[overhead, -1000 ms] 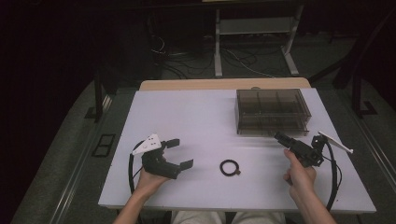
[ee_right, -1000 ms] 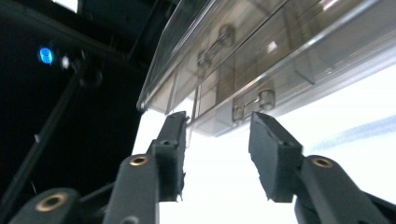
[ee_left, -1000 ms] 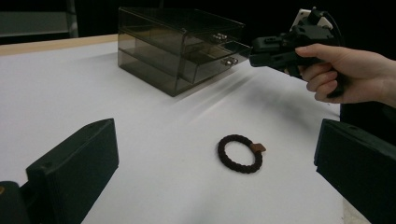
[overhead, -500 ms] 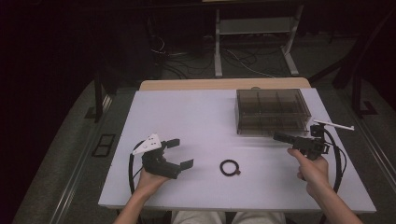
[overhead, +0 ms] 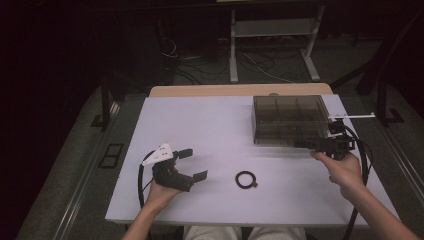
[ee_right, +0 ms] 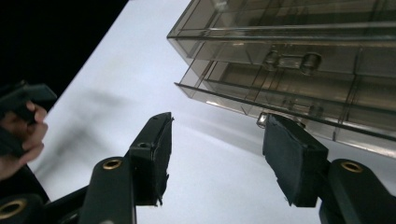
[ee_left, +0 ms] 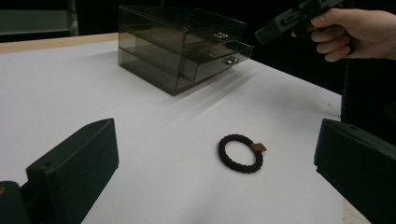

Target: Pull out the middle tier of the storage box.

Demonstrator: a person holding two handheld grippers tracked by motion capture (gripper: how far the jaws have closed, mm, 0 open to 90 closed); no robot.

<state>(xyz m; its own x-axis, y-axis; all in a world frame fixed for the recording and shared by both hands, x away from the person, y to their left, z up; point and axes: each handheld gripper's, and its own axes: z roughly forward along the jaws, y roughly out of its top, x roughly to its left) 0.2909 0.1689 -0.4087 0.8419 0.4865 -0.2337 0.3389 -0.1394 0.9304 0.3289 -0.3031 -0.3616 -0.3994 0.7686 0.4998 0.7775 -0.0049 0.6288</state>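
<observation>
A smoked clear drawer box stands at the table's back right, its lower drawer pulled out a little. My right gripper hovers in front of the box near its right corner. Its jaws have just been opening, and nothing is between them. The lower drawer's knob sits just beyond one fingertip. A black braided hair tie lies flat on the table's front middle. My left gripper rests to its left, open, jaws pointing at the hair tie.
The white table has a wooden strip along its back edge. A metal stand and loose cables lie on the dark floor behind. The other hand and its gripper show at the top right of the left gripper view.
The right hand has risen and drifted right along the box front, and its jaws stand wider. The left hand and the hair tie have not moved.
</observation>
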